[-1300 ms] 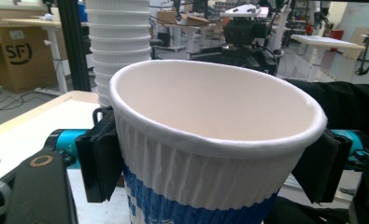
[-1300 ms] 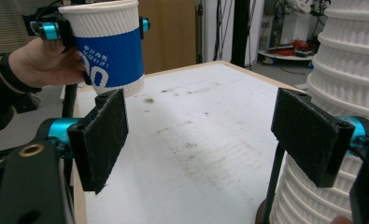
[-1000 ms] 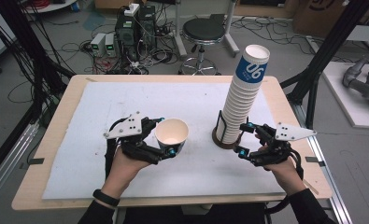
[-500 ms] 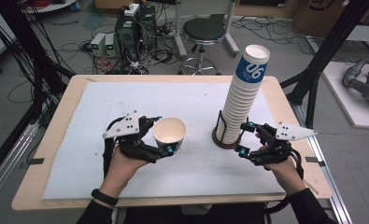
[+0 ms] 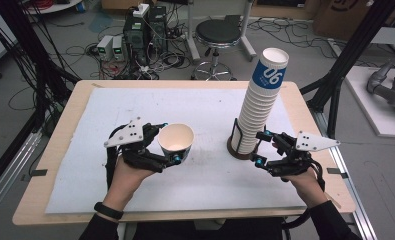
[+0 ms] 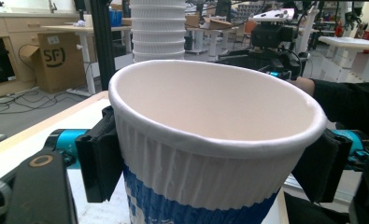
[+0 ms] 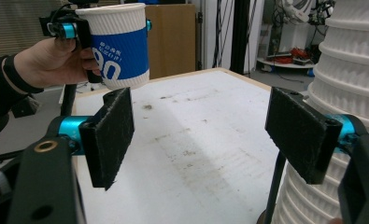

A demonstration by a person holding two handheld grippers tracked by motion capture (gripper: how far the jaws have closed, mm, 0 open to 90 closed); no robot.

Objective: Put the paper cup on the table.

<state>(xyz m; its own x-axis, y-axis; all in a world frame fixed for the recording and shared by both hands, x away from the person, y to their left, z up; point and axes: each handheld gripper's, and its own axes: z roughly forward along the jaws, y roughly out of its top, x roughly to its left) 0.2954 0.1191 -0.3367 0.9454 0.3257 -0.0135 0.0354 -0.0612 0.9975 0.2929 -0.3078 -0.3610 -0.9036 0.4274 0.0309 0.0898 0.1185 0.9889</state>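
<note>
A white ribbed paper cup with a blue band [image 5: 175, 142] sits left of the middle of the high view, held up off the bench with its open mouth facing up. The left gripper [image 5: 163, 143] has its two black pads pressed on the cup's sides, one on each side, as the left gripper view shows [image 6: 210, 154]. In the right gripper view the same cup [image 7: 119, 44] hangs in the upper left, clear of the bench top.

Right of the middle stands a tall stack of white ribbed paper cups [image 5: 260, 102] on a dark round base. It leans a little to the right at the top. The right gripper [image 5: 261, 148] is just beside the bottom of the stack. Its jaws are wide apart and hold nothing; one pad is very near the stack [image 7: 355, 107].

A white mat [image 5: 135, 110] covers most of the light wood bench [image 5: 60, 120] and has faint smudges. The mat is bare between the cup and the stack and along its top part. Behind the bench are a black round stool [image 5: 217, 32], tangled cables and grey floor.
</note>
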